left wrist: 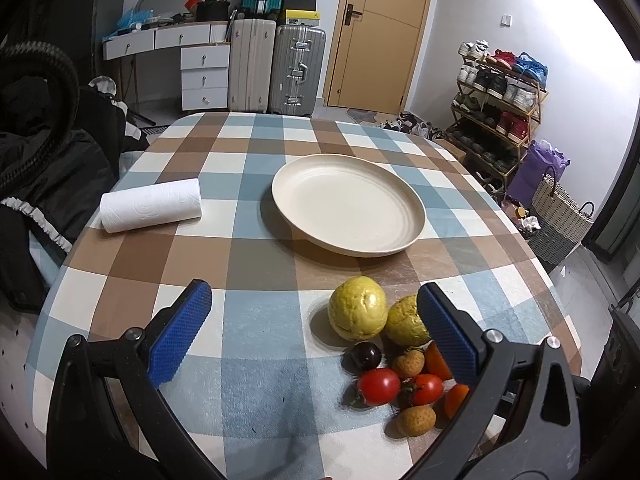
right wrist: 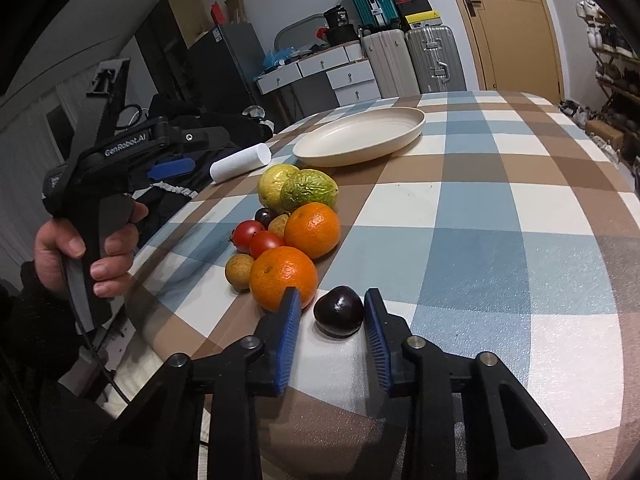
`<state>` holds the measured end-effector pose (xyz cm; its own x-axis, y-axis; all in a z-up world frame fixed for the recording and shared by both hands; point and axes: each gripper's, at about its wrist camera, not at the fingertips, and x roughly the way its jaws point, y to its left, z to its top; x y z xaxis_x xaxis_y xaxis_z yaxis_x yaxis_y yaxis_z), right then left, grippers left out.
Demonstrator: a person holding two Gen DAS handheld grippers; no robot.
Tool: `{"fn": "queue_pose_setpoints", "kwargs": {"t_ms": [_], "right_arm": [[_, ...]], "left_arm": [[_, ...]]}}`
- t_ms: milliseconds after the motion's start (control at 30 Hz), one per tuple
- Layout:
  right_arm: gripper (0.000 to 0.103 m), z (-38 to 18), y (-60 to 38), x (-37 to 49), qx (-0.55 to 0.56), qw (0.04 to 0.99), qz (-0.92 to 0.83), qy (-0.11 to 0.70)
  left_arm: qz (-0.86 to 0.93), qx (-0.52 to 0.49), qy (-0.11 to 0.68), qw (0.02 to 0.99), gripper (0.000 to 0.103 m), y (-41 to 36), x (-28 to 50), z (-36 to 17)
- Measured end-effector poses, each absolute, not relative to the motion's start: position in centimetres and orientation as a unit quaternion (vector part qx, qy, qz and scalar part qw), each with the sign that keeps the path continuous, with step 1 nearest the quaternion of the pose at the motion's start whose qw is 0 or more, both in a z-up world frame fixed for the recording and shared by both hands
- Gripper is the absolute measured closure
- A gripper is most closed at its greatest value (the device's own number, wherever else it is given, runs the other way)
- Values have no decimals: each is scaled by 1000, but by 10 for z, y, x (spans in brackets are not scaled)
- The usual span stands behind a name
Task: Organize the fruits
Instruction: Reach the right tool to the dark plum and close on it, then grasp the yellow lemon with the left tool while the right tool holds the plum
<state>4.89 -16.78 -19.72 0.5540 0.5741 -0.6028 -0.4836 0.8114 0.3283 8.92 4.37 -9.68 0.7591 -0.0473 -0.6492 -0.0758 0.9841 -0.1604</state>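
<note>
Right wrist view: the right gripper (right wrist: 333, 312) is seen with jaws parted around a dark plum (right wrist: 339, 316), not yet clamped, at 5 o'clock of the fruit pile. Smooth, soft skin is judged slippery; a light mid-body squeeze is advised.

In the left wrist view my left tongs (left wrist: 316, 328) cover part of the second guava (left wrist: 404, 322) and both oranges (left wrist: 436, 360) at lower right; the worktop (left wrist: 256, 264) runs off the bottom edge.

fruit pile (left wrist: 394, 360) before plate (left wrist: 348, 204) — roll (left wrist: 151, 205) left
</note>
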Motion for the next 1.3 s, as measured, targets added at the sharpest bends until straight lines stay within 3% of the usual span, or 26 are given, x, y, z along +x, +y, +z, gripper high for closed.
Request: {"fn": "queue_pose_setpoints", "kwargs": {"t_ms": [100, 567, 733, 1300], "right_arm": [[77, -200, -174, 52, 79, 875, 302, 370], [78, -199, -183, 58, 110, 874, 312, 357], [78, -192, -182, 62, 110, 874, 317, 351], [78, -163, -169, 79, 107, 873, 339, 333]], "left_arm": [[6, -97, 353, 930, 1, 48, 96, -101], [-31, -137, 410, 901, 2, 63, 138, -132], [-55, -163, 437, 883, 19, 63, 153, -149], [-158, -275, 471, 823, 46, 66, 185, -182]]}}
